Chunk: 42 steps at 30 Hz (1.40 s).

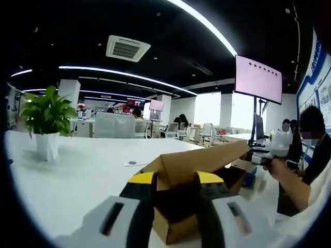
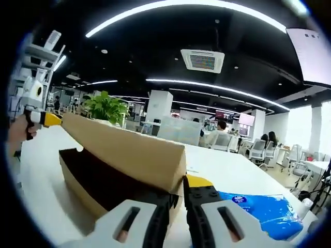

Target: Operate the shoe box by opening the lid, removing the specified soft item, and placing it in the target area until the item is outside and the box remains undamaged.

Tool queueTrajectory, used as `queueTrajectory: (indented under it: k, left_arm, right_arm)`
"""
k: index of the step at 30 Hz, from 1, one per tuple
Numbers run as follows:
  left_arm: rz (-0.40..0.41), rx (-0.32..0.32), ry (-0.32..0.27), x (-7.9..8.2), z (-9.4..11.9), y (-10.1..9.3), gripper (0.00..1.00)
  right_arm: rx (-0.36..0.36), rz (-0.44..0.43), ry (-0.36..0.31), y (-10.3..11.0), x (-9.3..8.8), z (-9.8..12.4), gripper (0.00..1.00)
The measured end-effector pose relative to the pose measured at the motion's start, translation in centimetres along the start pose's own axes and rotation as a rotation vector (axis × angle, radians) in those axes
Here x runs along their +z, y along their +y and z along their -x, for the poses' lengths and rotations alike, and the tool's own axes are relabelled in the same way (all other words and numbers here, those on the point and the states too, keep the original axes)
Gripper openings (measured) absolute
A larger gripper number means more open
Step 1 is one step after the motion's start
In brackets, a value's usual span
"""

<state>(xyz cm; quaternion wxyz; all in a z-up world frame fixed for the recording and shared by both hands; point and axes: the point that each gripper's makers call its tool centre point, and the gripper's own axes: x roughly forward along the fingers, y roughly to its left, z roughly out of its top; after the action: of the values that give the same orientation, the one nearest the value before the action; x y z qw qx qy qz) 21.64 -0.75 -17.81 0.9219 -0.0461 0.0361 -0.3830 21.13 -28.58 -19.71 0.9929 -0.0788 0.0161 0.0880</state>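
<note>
Shoe box (image 2: 119, 165) sits on the white table (image 1: 77, 175), lid (image 2: 129, 147) raised; both grippers, left (image 1: 176, 206) and right (image 2: 176, 201), pinch its cardboard edges; inside looks dark, contents unclear

A plain brown cardboard shoe box (image 2: 124, 160) with a dark inside sits on the white table (image 1: 77, 175), beside a blue plastic packet with white print (image 2: 258, 212), between white grippers' black-and-yellow fingers (image 1: 140, 188), near a green potted plant in a white pot (image 1: 46, 121).
</note>
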Motion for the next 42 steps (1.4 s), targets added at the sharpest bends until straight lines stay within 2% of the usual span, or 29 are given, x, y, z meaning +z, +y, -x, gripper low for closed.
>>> queueTrajectory:
  k: [2,5,7,10,12,15,16,20,24,27,31,34,36,42]
  left_arm:
    - [0.003,0.002,-0.004,0.1,0.0,0.0,0.30]
    - [-0.005,0.011,0.006,0.1,-0.2,0.0,0.30]
    - [0.004,0.004,0.006,0.1,-0.1,0.1,0.30]
    - [0.002,0.007,0.012,-0.1,-0.1,0.3,0.30]
    - [0.000,0.009,0.015,-0.2,-0.1,0.4,0.30]
    - [0.011,0.007,0.012,-0.4,-0.1,0.4,0.30]
    - [0.005,0.007,0.015,-0.5,-0.1,0.4,0.30]
    - [-0.011,0.006,0.024,-0.9,0.0,0.4,0.29]
    - [-0.030,0.004,0.033,-1.3,0.0,0.4,0.29]
    - [-0.035,0.009,0.040,-1.9,0.0,0.4,0.29]
    - [-0.048,0.039,0.065,-2.6,-0.2,0.8,0.30]
    - [-0.056,0.043,0.069,-2.8,-0.2,1.0,0.30]
    - [-0.057,0.044,0.068,-2.9,0.0,1.2,0.30]
    - [-0.052,0.056,0.083,-3.7,0.5,1.9,0.29]
  right_arm:
    - [0.044,-0.004,0.007,0.5,0.0,0.1,0.14]
    - [0.134,-0.064,0.018,1.8,0.1,0.3,0.27]
    - [0.196,-0.062,0.021,2.6,0.3,0.5,0.37]
    - [0.290,-0.108,0.029,3.6,0.4,0.9,0.47]
    - [0.314,-0.126,0.028,3.8,0.5,1.1,0.53]
    - [0.370,-0.206,0.028,4.4,0.9,1.5,0.62]
    - [0.370,-0.204,0.027,4.3,0.8,1.5,0.63]
    - [0.378,-0.244,0.029,4.5,0.8,1.6,0.64]
    - [0.345,-0.378,0.042,3.8,0.7,1.3,0.58]
    - [0.342,-0.333,0.046,3.9,0.2,1.2,0.55]
    - [0.316,-0.263,0.114,4.6,-0.7,1.4,0.54]
    - [0.279,-0.216,0.108,4.7,-0.6,1.4,0.52]
    - [0.274,-0.219,0.098,4.8,-0.4,1.3,0.52]
    - [0.278,-0.171,0.105,5.7,-1.6,1.2,0.52]
